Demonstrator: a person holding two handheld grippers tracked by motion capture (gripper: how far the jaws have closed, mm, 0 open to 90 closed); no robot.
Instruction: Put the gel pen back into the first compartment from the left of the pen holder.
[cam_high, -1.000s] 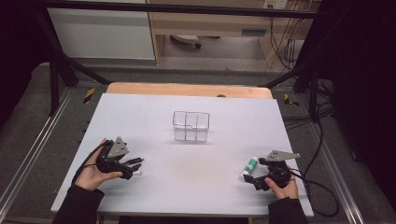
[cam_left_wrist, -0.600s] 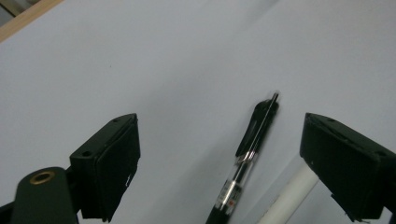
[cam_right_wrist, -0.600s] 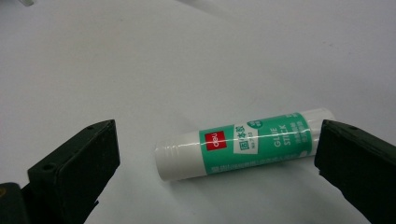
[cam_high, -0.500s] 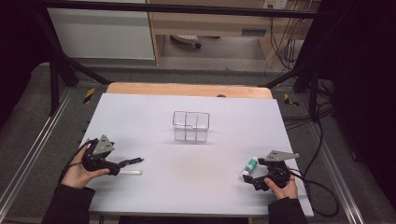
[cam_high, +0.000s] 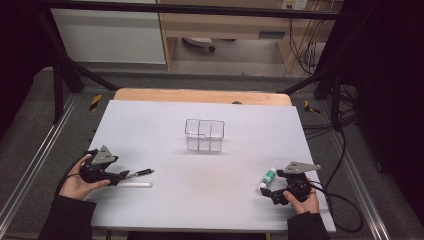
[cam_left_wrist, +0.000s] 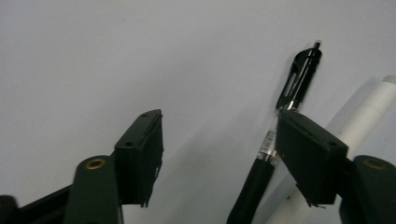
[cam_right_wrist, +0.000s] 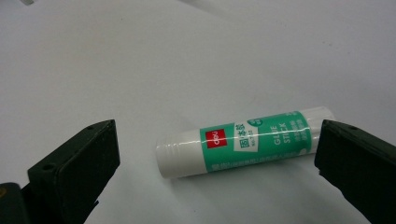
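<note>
Lower left of the high view, the left gripper (cam_high: 131, 175) is down at the black pen (cam_high: 140, 173), with a white pen (cam_high: 134, 184) lying just below it on the white table (cam_high: 165, 125); lower right, the right gripper (cam_high: 266, 192) sits beside the glue stick (cam_high: 267, 178). The clear divided box (cam_high: 204, 135) waits mid-frame.

In the left gripper view, the jaws have just been closing yet stand apart, the black pen (cam_left_wrist: 275, 140) under the right-hand jaw, not clamped. It looks light, stiff and slick, so take the rubbery barrel (cam_left_wrist: 250, 189).

In the right gripper view, the jaws are wide apart around the glue stick (cam_right_wrist: 247, 140): light, rigid, inclined to roll; grip mid-body.
</note>
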